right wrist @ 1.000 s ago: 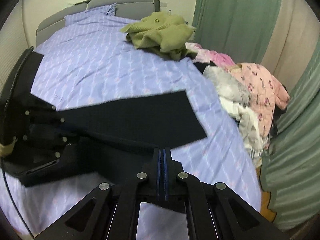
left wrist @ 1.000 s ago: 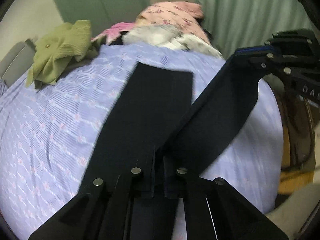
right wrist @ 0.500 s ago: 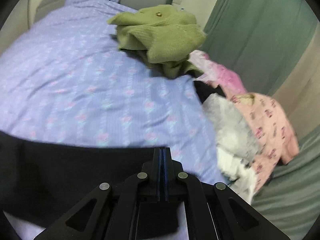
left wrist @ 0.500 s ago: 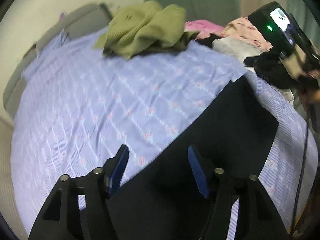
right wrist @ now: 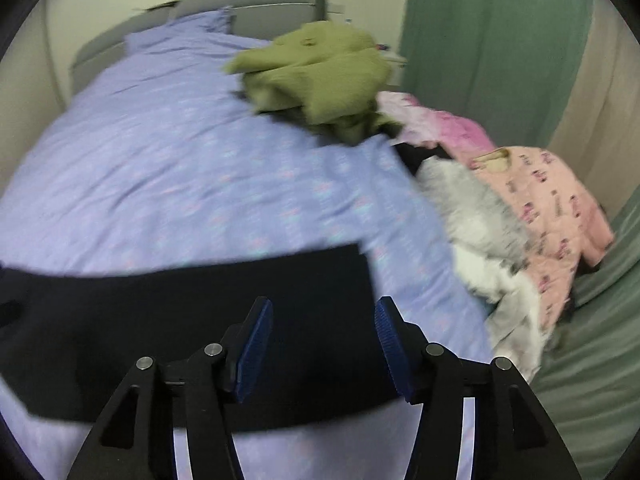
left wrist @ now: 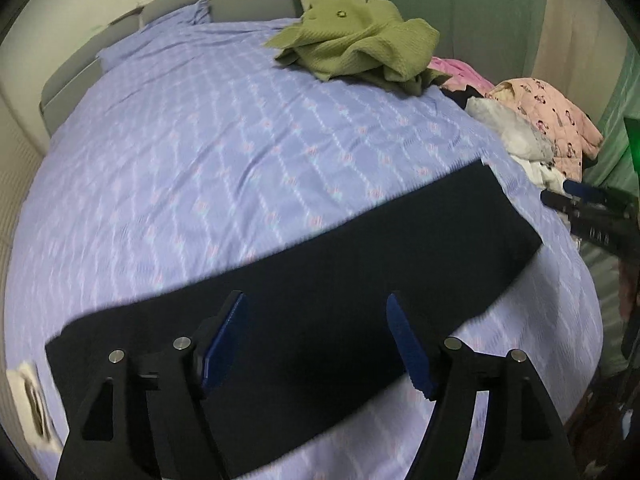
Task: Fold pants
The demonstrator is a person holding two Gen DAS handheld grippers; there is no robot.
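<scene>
Across the near end of the bed (left wrist: 208,168), black pants (left wrist: 320,308) lie flat as one long strip, legs apparently stacked so the next fold runs lengthwise. L gripper (left wrist: 316,344) and R gripper (right wrist: 320,344) hover above the cloth, jaws opening, nothing pinched btwn them. Green sweater (left wrist: 360,48) and pink clothes (right wrist: 548,200) sit well apart, leaving folding space.

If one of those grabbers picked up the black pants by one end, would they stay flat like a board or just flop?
Probably flop: the black pants lie flat on the bedspread, following its curve like soft cloth. They look thin, so likely light. Pushed, they would probably bunch and wrinkle rather than slide whole. Both the left gripper and right gripper are opening above them, pinching nothing.
</scene>
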